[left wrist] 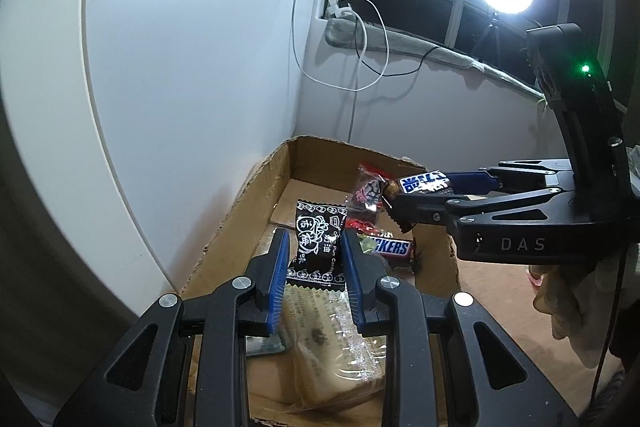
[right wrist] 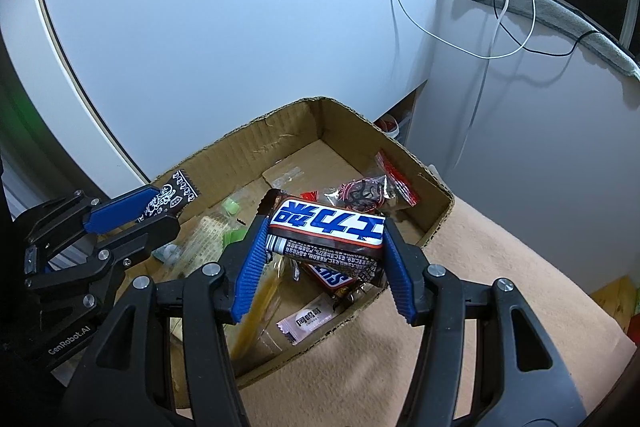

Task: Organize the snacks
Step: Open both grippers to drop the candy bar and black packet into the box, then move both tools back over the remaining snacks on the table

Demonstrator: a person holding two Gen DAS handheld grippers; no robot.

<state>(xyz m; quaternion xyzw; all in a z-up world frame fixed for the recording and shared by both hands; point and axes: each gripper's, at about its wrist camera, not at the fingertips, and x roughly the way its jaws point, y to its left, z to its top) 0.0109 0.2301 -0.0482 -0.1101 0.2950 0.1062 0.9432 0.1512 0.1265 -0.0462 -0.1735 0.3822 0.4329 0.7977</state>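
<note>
Hanging over the cardboard box (right wrist: 436, 187), the left gripper (left wrist: 316, 259) pinches a black candy packet (left wrist: 316, 243), light and crinkly; the right gripper (right wrist: 324, 243) squeezes a chocolate bar (right wrist: 326, 223) across its firmer, slippery middle.

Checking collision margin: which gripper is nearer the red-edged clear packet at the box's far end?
Right. The right gripper, shut on the Snickers bar, hangs just short of the red-edged packet. The left gripper, shut on the black plum candy, sits farther back.
</note>
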